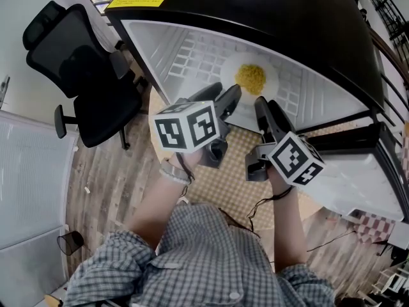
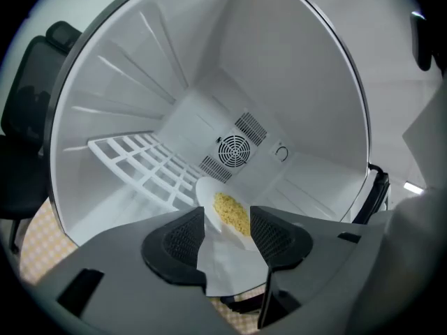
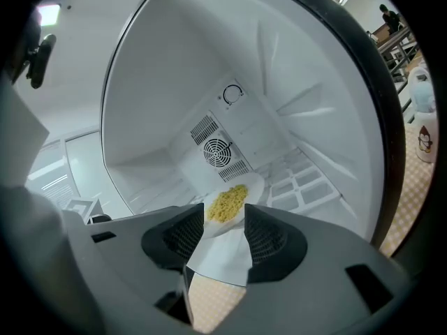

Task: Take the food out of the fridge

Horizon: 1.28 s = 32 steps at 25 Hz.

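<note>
Two hand-held grippers point into the open fridge as I hold them side by side above the checked table. The left hand-held gripper has its jaws spread with nothing pinched; its own view shows the gap between the pads framing the white plate and the yellow food heaped on it. The right hand-held gripper is spread and empty too, and in its view the same plate and food show between the pads.

Seen from my head camera, the plate lies on the white floor of the fridge, near the front opening, the food at its middle. The left gripper's tips sit at the plate's near edge, the right gripper's just beside it; I cannot tell whether either touches the rim.

A white wire shelf stands against one inner wall, and a round fan vent sits in the back wall. A black office chair stands on the wooden floor beside the table
</note>
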{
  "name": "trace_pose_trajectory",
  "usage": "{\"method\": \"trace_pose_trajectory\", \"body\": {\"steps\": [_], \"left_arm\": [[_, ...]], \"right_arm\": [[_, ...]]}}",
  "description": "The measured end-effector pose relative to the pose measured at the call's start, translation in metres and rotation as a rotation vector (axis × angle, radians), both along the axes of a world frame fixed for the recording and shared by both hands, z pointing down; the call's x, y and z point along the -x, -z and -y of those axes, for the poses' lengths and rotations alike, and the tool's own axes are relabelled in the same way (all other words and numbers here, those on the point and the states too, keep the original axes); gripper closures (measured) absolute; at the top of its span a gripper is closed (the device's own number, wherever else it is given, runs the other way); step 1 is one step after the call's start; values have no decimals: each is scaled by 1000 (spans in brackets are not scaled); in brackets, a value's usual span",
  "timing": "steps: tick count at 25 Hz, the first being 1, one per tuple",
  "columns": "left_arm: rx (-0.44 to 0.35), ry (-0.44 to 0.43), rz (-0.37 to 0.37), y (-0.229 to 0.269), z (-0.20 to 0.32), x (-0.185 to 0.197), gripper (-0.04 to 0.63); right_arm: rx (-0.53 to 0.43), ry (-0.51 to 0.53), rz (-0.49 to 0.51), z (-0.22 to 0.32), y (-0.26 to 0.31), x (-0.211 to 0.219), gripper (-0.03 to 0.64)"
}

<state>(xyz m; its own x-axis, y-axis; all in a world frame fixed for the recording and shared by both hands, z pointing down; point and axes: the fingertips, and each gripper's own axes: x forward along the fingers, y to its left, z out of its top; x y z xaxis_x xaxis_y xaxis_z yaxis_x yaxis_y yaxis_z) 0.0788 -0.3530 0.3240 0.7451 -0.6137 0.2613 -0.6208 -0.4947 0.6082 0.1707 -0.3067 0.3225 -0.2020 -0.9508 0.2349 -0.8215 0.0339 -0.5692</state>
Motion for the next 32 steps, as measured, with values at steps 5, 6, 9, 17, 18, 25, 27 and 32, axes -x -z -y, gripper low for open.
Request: {"method": "trace_pose_trajectory", "body": {"steps": [5, 6, 9, 17, 18, 25, 27, 32], "left_arm": [[64, 61, -87, -7, -8, 9, 393], [76, 67, -108, -9, -9, 10, 393], [113, 66, -148, -18, -13, 8, 406], [154, 34, -191, -25, -12, -6, 425], [153, 31, -191, -25, -12, -7, 425], [109, -7, -183, -20, -10, -14, 495], [98, -14, -177, -18, -10, -15, 497], [79, -21, -162, -18, -14, -14, 497]], "right_arm": [[3, -4, 136, -10, -5, 8, 466], [6, -5, 164, -12, -7, 9, 466], [15, -2, 228, -12, -16, 10, 466], [19, 27, 285, 2, -22, 17, 468], [21, 34, 285, 3, -22, 18, 468], [16, 86, 270, 10, -22, 27, 502], [16, 85, 266, 10, -22, 26, 504], [11, 89, 269, 7, -22, 27, 506]]}}
